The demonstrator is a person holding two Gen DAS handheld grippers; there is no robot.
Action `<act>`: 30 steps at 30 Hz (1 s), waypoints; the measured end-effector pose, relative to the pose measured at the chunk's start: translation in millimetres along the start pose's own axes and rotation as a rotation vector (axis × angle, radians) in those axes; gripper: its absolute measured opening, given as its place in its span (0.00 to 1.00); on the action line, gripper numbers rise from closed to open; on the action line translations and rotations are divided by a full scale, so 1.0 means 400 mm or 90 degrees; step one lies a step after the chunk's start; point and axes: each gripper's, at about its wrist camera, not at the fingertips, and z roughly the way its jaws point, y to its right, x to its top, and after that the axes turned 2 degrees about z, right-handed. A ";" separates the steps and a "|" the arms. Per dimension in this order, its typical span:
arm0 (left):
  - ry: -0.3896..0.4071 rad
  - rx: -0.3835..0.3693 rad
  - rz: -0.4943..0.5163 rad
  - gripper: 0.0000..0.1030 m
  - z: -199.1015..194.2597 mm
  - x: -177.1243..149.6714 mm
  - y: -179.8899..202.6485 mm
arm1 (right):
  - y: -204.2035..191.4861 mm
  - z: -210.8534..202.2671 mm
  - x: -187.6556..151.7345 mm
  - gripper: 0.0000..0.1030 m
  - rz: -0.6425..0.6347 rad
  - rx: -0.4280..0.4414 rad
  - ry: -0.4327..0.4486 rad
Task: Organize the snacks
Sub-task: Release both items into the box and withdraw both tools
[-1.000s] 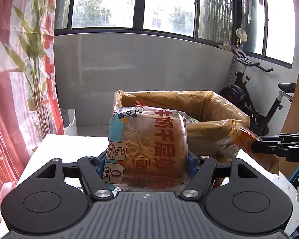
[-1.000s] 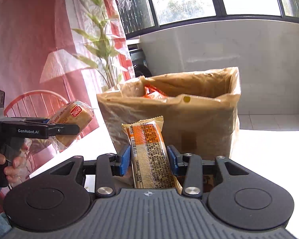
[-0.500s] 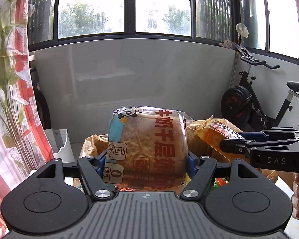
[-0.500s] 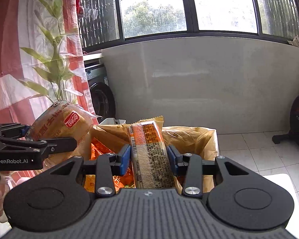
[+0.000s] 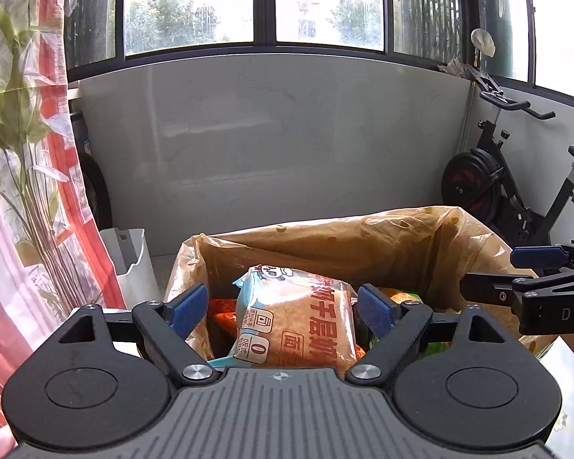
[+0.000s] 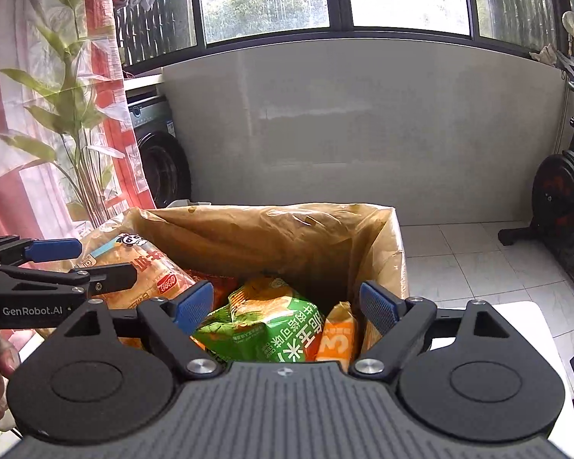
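Observation:
A box lined with a brown plastic bag (image 5: pixel 363 237) stands in front of both grippers; it also shows in the right wrist view (image 6: pixel 287 229). My left gripper (image 5: pixel 283 306) is open above it, and a bread packet with a panda logo (image 5: pixel 298 325) lies in the box between its blue pads without touching them. The packet also shows in the right wrist view (image 6: pixel 141 267). My right gripper (image 6: pixel 287 302) is open and empty over a green snack bag (image 6: pixel 264 321) and an orange wafer packet (image 6: pixel 336 336) lying in the box.
A white table (image 6: pixel 524 321) carries the box. A white bin (image 5: pixel 130 260), a patterned curtain (image 5: pixel 26 191) and a washing machine (image 6: pixel 160 157) are at the left; an exercise bike (image 5: pixel 516 191) is at the right. A grey wall lies behind.
Both grippers moved over the box and opened. The bread packet dropped from the left gripper into the box; the orange wafer packet dropped from the right gripper into the box.

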 end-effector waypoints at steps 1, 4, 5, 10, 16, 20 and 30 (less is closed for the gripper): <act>0.006 0.006 0.000 0.86 -0.018 0.007 0.003 | -0.007 -0.016 0.003 0.88 -0.002 -0.001 0.003; 0.029 0.023 0.008 0.88 -0.089 0.014 0.011 | -0.024 -0.076 0.007 0.93 0.002 0.003 0.024; 0.039 0.030 0.015 0.89 -0.115 0.014 0.018 | -0.030 -0.100 0.007 0.94 0.005 0.003 0.030; 0.076 0.053 0.032 0.94 -0.255 -0.010 0.043 | -0.057 -0.207 -0.008 0.95 0.016 -0.003 0.048; 0.066 0.045 -0.005 0.94 -0.370 -0.047 0.037 | -0.103 -0.316 -0.045 0.96 0.016 -0.007 0.067; 0.064 0.068 -0.013 0.94 -0.445 -0.080 0.044 | -0.124 -0.377 -0.080 0.96 0.014 -0.007 0.063; 0.054 0.069 -0.042 0.94 -0.542 -0.153 0.035 | -0.153 -0.467 -0.168 0.96 0.025 0.002 0.053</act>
